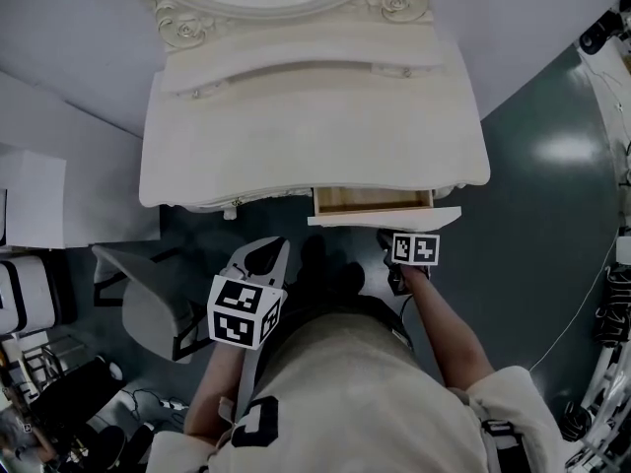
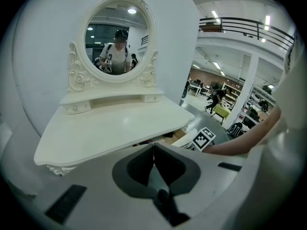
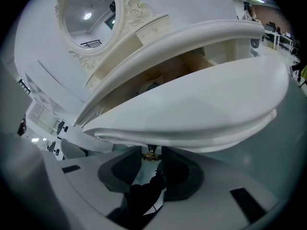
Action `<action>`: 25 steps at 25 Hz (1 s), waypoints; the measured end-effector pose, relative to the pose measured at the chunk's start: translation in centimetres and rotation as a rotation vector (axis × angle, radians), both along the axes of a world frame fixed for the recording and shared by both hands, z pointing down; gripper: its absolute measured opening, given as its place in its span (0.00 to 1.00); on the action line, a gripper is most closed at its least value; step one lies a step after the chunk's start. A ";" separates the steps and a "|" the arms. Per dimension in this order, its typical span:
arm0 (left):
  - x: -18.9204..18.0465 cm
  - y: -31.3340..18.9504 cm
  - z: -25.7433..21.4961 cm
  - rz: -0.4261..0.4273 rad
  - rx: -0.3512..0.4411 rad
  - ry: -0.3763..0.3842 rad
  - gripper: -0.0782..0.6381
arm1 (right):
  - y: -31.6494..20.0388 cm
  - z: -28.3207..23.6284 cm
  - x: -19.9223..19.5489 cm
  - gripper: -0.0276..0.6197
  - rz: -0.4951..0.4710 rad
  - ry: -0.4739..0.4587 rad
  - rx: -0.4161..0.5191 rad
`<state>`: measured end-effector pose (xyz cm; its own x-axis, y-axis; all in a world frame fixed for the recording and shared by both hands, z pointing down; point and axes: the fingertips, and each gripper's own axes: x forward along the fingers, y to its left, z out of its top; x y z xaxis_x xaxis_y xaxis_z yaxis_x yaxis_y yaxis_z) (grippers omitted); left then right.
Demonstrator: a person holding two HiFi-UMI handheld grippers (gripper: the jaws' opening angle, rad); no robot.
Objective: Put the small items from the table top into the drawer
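The white dressing table has its right drawer pulled partly out, showing a wooden inside. I see no small items on the table top. My right gripper is just below the white drawer front. The small brass knob sits between its jaws with a little gap on each side. In the head view the right gripper is against the drawer front. My left gripper hovers left of the drawer, below the table edge. Its jaws meet at the tips with nothing between them.
An oval mirror stands at the back of the table. A grey chair sits on the dark floor to the left, next to a white cabinet. Cables and equipment line the right edge.
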<state>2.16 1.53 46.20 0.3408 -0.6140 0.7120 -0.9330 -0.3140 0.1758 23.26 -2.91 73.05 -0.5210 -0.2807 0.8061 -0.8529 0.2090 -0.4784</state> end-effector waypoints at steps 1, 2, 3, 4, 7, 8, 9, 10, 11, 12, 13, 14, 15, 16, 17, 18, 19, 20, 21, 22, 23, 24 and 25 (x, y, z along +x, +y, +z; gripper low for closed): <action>-0.3 -0.3 0.0 0.006 0.000 0.000 0.19 | -0.2 0.0 0.0 0.26 0.006 0.004 0.001; -0.6 -0.7 0.1 0.011 0.000 0.001 0.19 | -0.5 0.0 -0.1 0.26 0.013 0.008 0.004; -0.9 -1.1 0.1 0.015 0.001 0.002 0.19 | -0.7 0.0 -0.1 0.26 0.020 0.013 0.007; -1.1 -1.4 0.1 0.019 0.001 0.003 0.19 | -1.0 0.0 -0.1 0.26 0.026 0.019 0.008; -1.9 -2.3 0.1 0.028 0.000 0.007 0.19 | -1.6 0.0 -0.2 0.26 0.038 0.039 0.013; -2.2 -2.5 0.1 0.029 0.000 0.009 0.19 | -1.8 0.0 -0.2 0.26 0.041 0.043 0.014; -2.6 -2.7 0.1 0.028 -0.001 0.009 0.19 | -2.0 0.0 -0.3 0.26 0.044 0.046 0.013; -2.9 -2.9 0.1 0.026 -0.003 0.010 0.19 | -2.1 -0.1 -0.3 0.26 0.048 0.048 0.013; -3.2 -3.1 0.1 0.024 -0.005 0.010 0.19 | -2.3 -0.1 -0.3 0.26 0.052 0.051 0.013; -3.5 -3.4 0.1 0.023 -0.006 0.010 0.19 | -2.6 -0.1 -0.3 0.26 0.057 0.053 0.014; -3.7 -3.7 0.1 0.023 -0.004 0.010 0.19 | -2.9 -0.1 -0.3 0.26 0.063 0.054 0.016; -3.9 -4.1 0.1 0.024 -0.001 0.012 0.19 | -3.3 -0.1 -0.2 0.26 0.070 0.057 0.019; -4.1 -4.4 0.1 0.026 0.003 0.015 0.19 | -3.6 -0.2 -0.1 0.26 0.076 0.062 0.022; -4.4 -4.6 0.1 0.027 0.006 0.017 0.19 | -3.8 -0.2 -0.1 0.26 0.082 0.067 0.024; -4.7 -4.8 0.1 0.026 0.008 0.020 0.19 | -4.0 -0.2 -0.2 0.26 0.086 0.072 0.025; -5.1 -4.9 0.1 0.024 0.009 0.021 0.19 | -4.1 -0.1 -0.3 0.26 0.090 0.075 0.026; -5.6 -4.9 0.2 0.022 0.010 0.021 0.19 | -4.2 -0.1 -0.5 0.26 0.095 0.078 0.026; -6.0 -5.1 0.2 0.021 0.011 0.021 0.19 | -4.3 -0.1 -0.7 0.26 0.101 0.081 0.028; -6.3 -5.2 0.2 0.022 0.013 0.022 0.19 | -4.5 0.0 -0.8 0.26 0.108 0.085 0.030; -6.5 -5.4 0.2 0.024 0.015 0.024 0.19 | -4.6 0.0 -0.8 0.26 0.115 0.090 0.032; -6.7 -5.6 0.3 0.028 0.017 0.026 0.19 | -4.8 0.0 -0.8 0.26 0.121 0.095 0.035; -6.9 -5.7 0.3 0.031 0.018 0.028 0.19 | -5.0 0.0 -0.9 0.26 0.126 0.099 0.036; -7.1 -5.8 0.3 0.034 0.019 0.029 0.19 | -5.1 0.0 -1.0 0.26 0.131 0.102 0.037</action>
<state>-4.90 -4.29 46.55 0.3818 -0.6150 0.6900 -0.9164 -0.3488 0.1963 22.26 -8.01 73.07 -0.3943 -0.3711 0.8407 -0.9176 0.1090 -0.3822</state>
